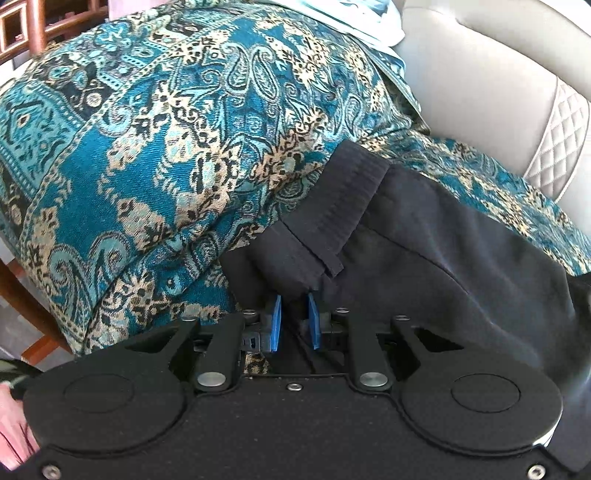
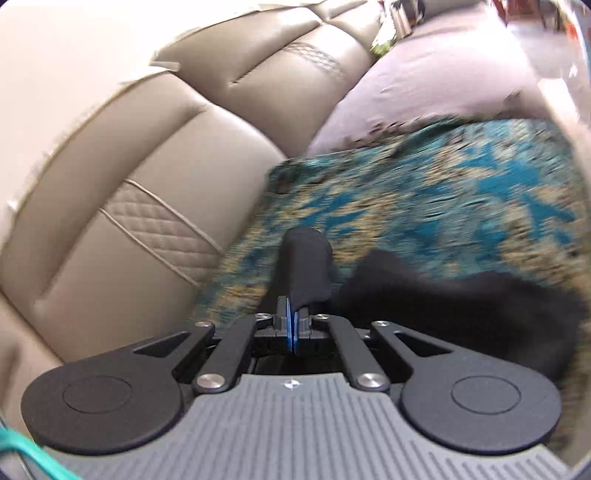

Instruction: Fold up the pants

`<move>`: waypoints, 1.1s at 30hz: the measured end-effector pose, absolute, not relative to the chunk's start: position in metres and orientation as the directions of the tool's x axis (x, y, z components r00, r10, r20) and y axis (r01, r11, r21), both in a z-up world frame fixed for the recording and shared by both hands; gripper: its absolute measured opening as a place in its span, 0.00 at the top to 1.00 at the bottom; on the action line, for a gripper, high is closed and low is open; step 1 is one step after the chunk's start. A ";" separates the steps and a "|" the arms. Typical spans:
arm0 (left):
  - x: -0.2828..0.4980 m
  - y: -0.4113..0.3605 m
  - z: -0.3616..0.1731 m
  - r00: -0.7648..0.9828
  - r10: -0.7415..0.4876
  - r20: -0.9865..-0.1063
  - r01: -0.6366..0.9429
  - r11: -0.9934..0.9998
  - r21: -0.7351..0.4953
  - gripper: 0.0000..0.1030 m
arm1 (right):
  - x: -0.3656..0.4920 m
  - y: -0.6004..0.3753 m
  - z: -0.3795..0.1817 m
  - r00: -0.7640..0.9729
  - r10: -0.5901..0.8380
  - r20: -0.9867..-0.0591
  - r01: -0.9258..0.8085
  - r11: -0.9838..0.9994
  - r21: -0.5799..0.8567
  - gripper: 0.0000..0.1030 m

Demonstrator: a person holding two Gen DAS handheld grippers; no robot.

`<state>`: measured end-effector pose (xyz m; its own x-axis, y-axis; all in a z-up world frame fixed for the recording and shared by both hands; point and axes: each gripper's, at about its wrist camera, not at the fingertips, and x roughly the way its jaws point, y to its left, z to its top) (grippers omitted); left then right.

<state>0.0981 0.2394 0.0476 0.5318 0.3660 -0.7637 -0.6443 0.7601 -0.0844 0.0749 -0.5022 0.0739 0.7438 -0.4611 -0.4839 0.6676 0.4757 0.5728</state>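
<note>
Blue-padded left tongs pinching black cloth pants lower centre, right tongs clamped on another fold, lifting both corners over teal paisley throw.

The left gripper, angled steeply down, pinches the pants between narrow-set pads, while the right gripper, at a shallower tilt, clamps another fold.

We see a teal paisley throw w/ tan & black motifs across most of the left wrist view, blurred at centre right in the right wrist view. Beige leather sofa back w/ a quilted diamond band fills that view's left. Wooden furniture frame sits upper left; pale cloth at top centre.
</note>
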 end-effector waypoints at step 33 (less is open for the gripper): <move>0.105 0.242 0.048 0.522 0.339 -0.783 -0.543 0.840 0.002 0.83 | -0.069 -0.547 0.038 0.553 -0.660 -0.508 0.782 0.202 0.589 0.87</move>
